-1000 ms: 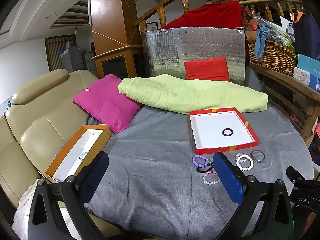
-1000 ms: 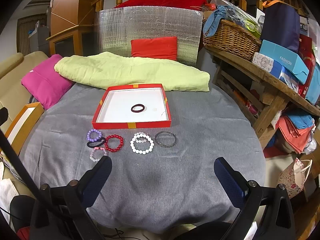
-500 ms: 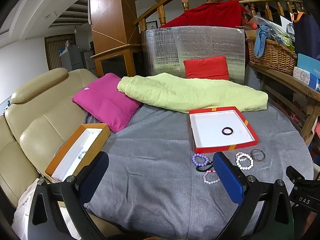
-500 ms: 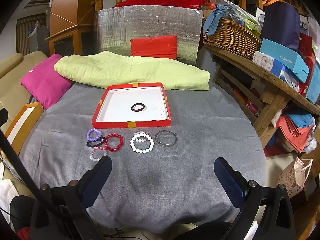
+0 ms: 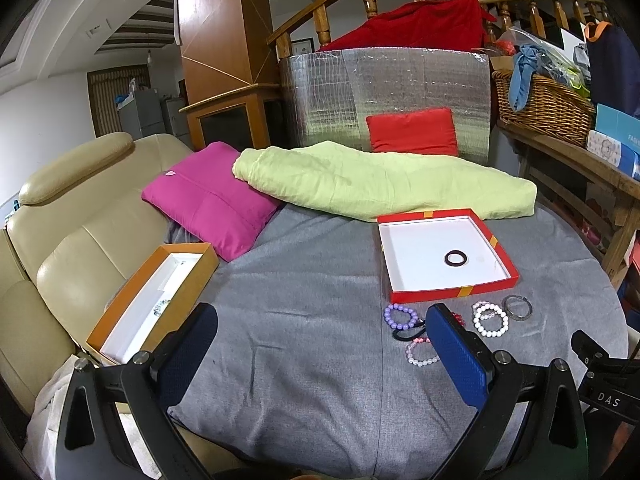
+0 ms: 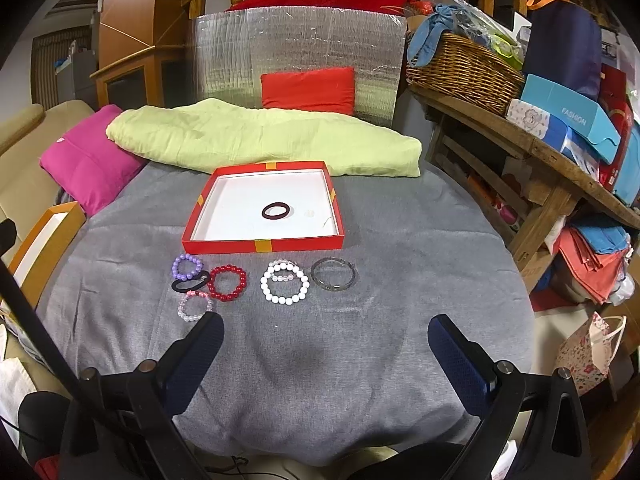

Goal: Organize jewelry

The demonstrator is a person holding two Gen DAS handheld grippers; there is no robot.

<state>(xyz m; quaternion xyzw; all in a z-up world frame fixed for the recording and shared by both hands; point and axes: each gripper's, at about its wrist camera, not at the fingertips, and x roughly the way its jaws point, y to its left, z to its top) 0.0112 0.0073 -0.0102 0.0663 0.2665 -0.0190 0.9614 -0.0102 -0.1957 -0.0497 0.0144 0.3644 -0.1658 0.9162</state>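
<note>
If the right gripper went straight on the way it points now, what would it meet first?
Probably the bare grey cloth; its open fingers hold nothing. Farther along the line lie the white bead bracelet and the red tray. Depth is hard to judge, so the order is a guess.

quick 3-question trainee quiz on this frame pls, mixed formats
1. True or false: the red tray already holds the white bead bracelet.
2. Which item lies furthest right in the row on the grey cloth, seen from the right wrist view? A) purple bead bracelet B) red bead bracelet C) grey bangle
3. Fill in: both the left gripper and the right gripper have their fingers ____ and hold nothing.

Key: 1 false, only a dark ring-shaped band lies in it; 2 C; 3 open.
</note>
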